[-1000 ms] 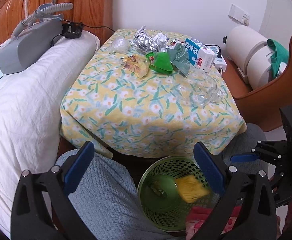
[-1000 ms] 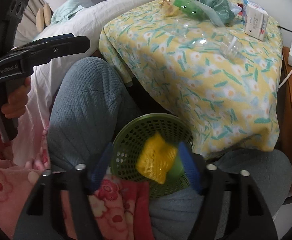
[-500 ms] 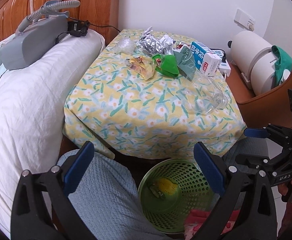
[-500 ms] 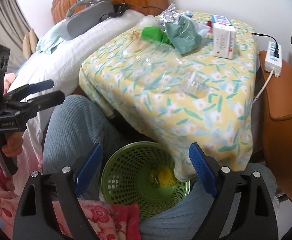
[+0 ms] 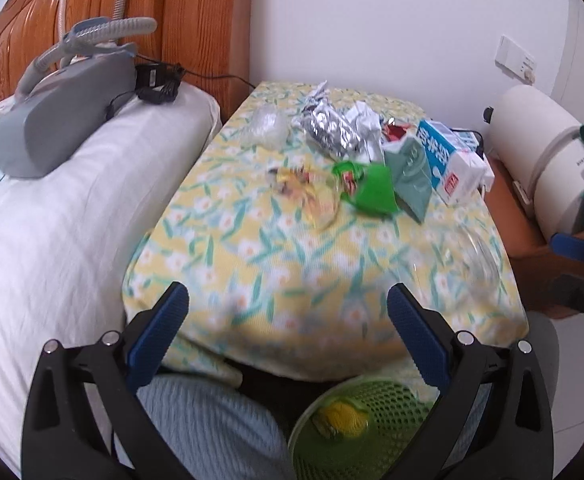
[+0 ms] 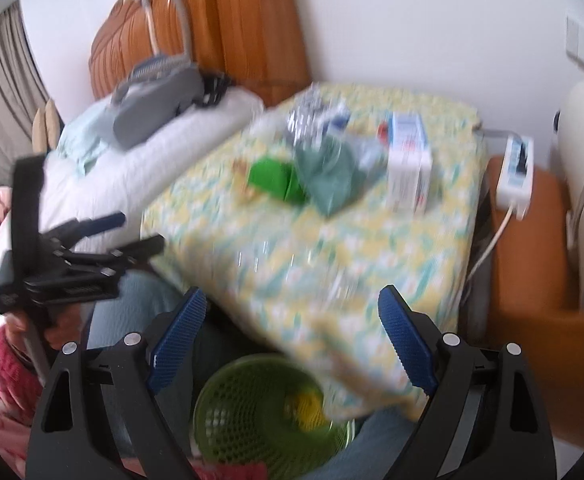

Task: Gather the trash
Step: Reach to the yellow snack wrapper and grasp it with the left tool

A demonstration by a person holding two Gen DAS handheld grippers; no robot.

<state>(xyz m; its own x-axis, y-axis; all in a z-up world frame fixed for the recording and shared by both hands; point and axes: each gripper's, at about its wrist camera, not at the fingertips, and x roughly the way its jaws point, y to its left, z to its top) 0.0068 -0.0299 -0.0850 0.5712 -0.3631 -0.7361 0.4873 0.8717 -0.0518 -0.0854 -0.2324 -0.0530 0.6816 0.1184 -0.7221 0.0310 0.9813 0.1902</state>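
A green mesh bin (image 5: 355, 432) stands on the floor below the table's front edge, with a yellow wrapper (image 5: 341, 420) in it; the bin also shows in the right wrist view (image 6: 260, 412). Trash lies at the back of the flowered table (image 5: 292, 264): a green wrapper (image 5: 371, 188), a yellow wrapper (image 5: 311, 196), crumpled foil (image 5: 331, 132), a teal bag (image 5: 411, 176), a milk carton (image 5: 447, 160) and a clear plastic bottle (image 5: 475, 264). My left gripper (image 5: 288, 332) is open and empty before the table edge. My right gripper (image 6: 292, 340) is open and empty above the bin.
A white pillow (image 5: 52, 220) with a grey device (image 5: 64, 120) lies left of the table against a wooden headboard. A brown chair (image 5: 531, 232) with a white roll (image 5: 539, 148) stands at the right. A power strip (image 6: 517, 172) sits beside the table. The person's knees flank the bin.
The yellow wrapper dropped from the right gripper into the bin. Both grippers rose and tilted up toward the table; the right gripper's jaws opened wide.
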